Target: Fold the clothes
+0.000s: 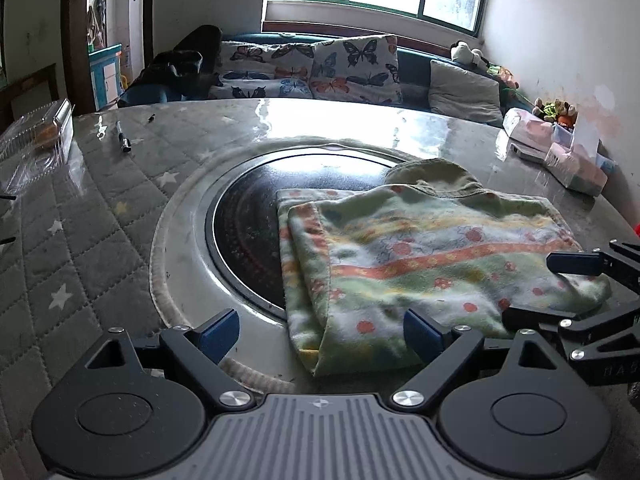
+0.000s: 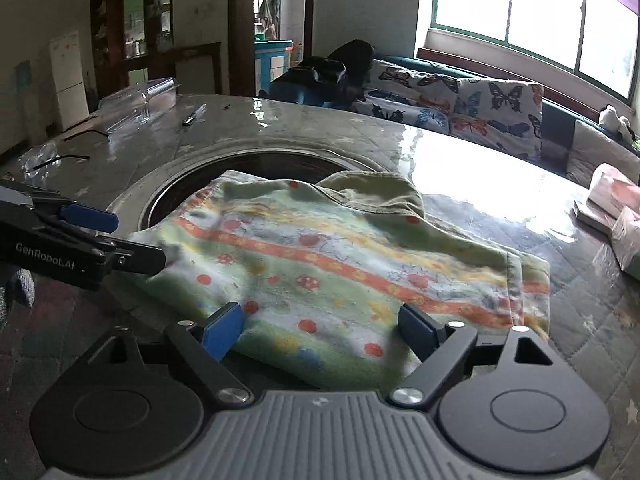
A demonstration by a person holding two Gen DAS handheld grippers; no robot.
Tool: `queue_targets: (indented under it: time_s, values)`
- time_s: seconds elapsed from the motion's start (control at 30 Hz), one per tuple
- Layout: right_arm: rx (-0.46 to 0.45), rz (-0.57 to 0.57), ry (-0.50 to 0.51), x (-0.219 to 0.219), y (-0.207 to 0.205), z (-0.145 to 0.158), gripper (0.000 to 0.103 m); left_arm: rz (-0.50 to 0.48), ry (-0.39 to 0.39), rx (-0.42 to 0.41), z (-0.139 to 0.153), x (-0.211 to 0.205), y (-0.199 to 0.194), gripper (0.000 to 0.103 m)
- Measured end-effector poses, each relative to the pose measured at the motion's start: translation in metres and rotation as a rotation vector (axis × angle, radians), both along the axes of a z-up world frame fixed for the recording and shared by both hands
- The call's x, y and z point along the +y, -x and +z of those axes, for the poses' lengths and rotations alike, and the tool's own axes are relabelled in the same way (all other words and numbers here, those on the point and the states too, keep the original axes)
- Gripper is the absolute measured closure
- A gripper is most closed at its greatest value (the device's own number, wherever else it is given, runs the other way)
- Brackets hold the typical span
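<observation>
- On the bench (image 1: pixel 120 216), your folded garment (image 1: pixel 420 256) lies flat, partly over the round dark recessed plate (image 1: pixel 244 232) in the middle and partly on the quilted cover.
- Its long axis runs across both views, along the orange stripe; the stacked folded edges sit on the left in the left wrist view and on the right in the right wrist view.
- Your left hand-held gripper (image 1: pixel 320 334) is released, jaws wide; the garment's near corner lies just ahead, between the pads, nothing pinched.
- Your right hand-held gripper (image 2: pixel 322 332) is also released, jaws wide over the garment's near edge, pads not pressing the cloth.
- Both grippers come at the same near edge from either end; in the left wrist view the right one's fingers (image 1: pixel 576 262) sit at the far-right corner of the cloth.
- Judgement: the fold looks partly done; for another fold across the long axis, either gripper is about equally near its own end.
- Containers: clear plastic clamshell box (image 1: pixel 40 140) at the bench's far-left edge, something orange inside, can't tell what.
- Tissue packs (image 1: pixel 568 160) are at the bench edge by the wall; a pen (image 1: pixel 122 136) lies loose, well apart from the garment.
</observation>
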State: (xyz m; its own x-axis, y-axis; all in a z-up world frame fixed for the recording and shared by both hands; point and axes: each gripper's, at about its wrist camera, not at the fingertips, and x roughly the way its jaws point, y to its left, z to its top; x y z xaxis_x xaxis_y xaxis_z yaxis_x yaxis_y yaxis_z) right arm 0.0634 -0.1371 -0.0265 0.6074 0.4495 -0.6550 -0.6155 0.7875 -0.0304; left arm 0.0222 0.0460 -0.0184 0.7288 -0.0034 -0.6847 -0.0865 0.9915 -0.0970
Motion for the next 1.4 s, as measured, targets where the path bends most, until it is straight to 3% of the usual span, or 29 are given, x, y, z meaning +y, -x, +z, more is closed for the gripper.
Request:
queue_targets:
  time_s: [0.17,0.4,0.53,0.73,0.93,1.2,1.4]
  values:
    - [-0.002,-0.005,-0.014,-0.002,-0.001,0.003,0.016,-0.025,0.004,-0.026,0.007,-0.009,-0.002,0.009]
    - [0.015,-0.012,-0.038,-0.014,-0.011,0.009,0.016,-0.027,0.005,-0.001,-0.001,-0.009,-0.007,0.008]
    - [0.021,-0.060,-0.047,-0.027,-0.038,0.013,0.016,-0.025,-0.001,0.001,-0.001,-0.008,-0.007,0.008]
    - [0.077,-0.137,-0.055,-0.046,-0.081,0.002,0.025,-0.020,-0.002,0.008,-0.002,-0.006,-0.008,0.008]
    - [0.094,-0.173,-0.068,-0.056,-0.099,-0.003,0.027,-0.003,0.001,0.011,-0.001,0.000,-0.011,0.008]
    - [0.038,-0.117,-0.038,-0.044,-0.077,0.013,0.027,0.030,0.012,0.006,0.002,0.010,-0.010,0.008]
    - [0.023,-0.001,-0.017,-0.018,-0.040,0.023,0.027,0.043,0.004,0.015,-0.002,0.015,-0.006,0.008]
